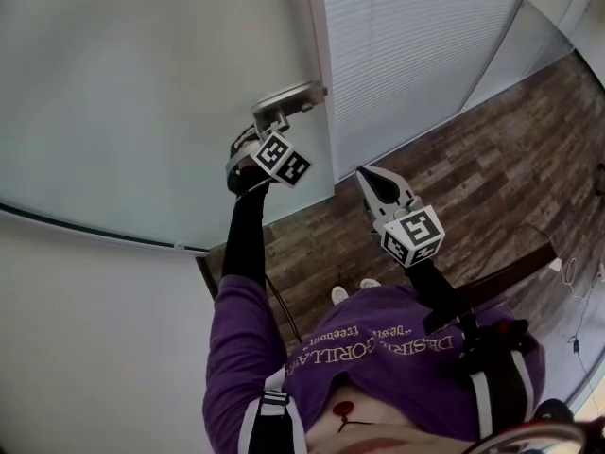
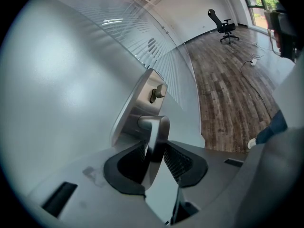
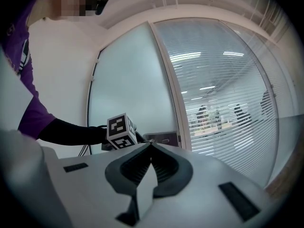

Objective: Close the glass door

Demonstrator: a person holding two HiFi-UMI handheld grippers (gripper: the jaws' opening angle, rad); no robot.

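Note:
The frosted glass door (image 1: pixel 142 93) fills the left of the head view, with a metal lock plate and lever handle (image 1: pixel 286 99) at its right edge. My left gripper (image 1: pixel 267 129) reaches up to that lever, marker cube below it. In the left gripper view the silver lever handle (image 2: pixel 157 126) stands between the ribbed pads, and the left gripper (image 2: pixel 153 145) is shut on it, below a small thumb-turn knob (image 2: pixel 158 92). My right gripper (image 1: pixel 371 180) hangs apart from the door, right of the door edge, shut with nothing in it. The right gripper (image 3: pixel 151 144) points level at the door (image 3: pixel 133 84).
Right of the door stands a glass wall with white blinds (image 1: pixel 416 45). Wooden floor (image 1: pixel 492 159) runs beyond it. A black office chair (image 2: pixel 223 26) is far off across the room. A dark piece of furniture (image 1: pixel 510 268) and cables lie by my right side.

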